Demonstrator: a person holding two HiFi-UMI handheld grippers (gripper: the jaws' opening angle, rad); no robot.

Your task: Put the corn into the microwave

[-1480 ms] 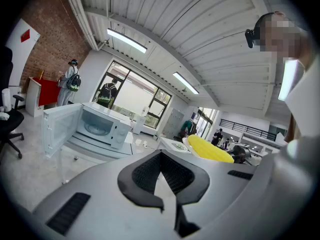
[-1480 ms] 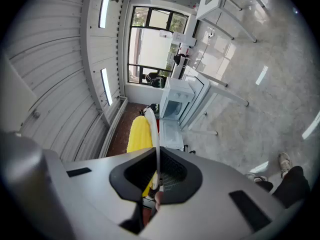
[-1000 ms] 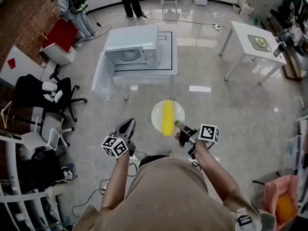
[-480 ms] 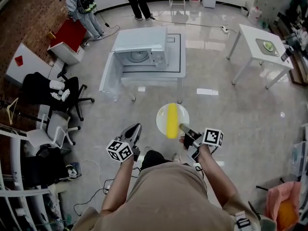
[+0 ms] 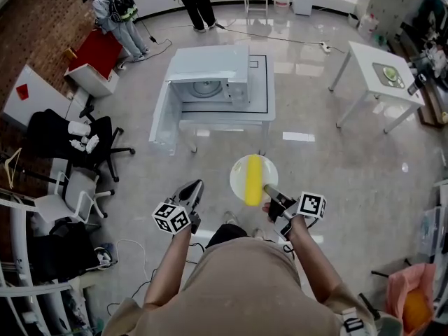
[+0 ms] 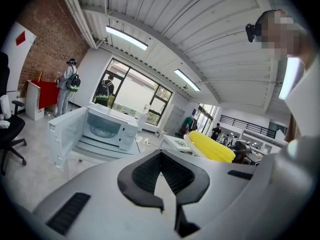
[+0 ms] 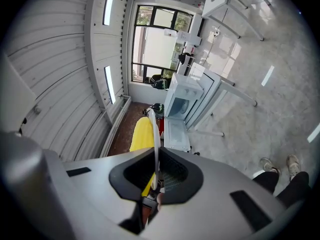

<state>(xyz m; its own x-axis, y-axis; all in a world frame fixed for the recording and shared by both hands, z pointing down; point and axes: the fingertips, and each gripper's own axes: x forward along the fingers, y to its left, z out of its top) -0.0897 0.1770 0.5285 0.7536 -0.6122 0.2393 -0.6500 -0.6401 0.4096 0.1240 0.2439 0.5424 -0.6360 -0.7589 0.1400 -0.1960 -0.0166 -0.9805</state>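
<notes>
A yellow corn cob (image 5: 253,179) lies on a round white plate (image 5: 238,174). My right gripper (image 5: 267,187) is shut on the plate's near rim and holds it over the floor. In the right gripper view the plate's edge (image 7: 155,129) runs between the pads, with the corn (image 7: 141,134) on its left. My left gripper (image 5: 195,186) is beside the plate on the left, shut and empty. The white microwave (image 5: 210,75) stands ahead on a low white table (image 5: 260,96), its door (image 5: 162,116) swung open to the left. The left gripper view shows the microwave (image 6: 107,129) and the corn (image 6: 210,146).
A second white table (image 5: 364,56) with a small dish stands at the right. Black office chairs (image 5: 70,138) and a red cabinet (image 5: 98,51) line the left side. Two people (image 5: 119,12) stand at the back. Cables lie on the floor near my feet.
Both grippers and the plate with the corn have moved a little forward toward the microwave table. The grip on the plate is unchanged.
</notes>
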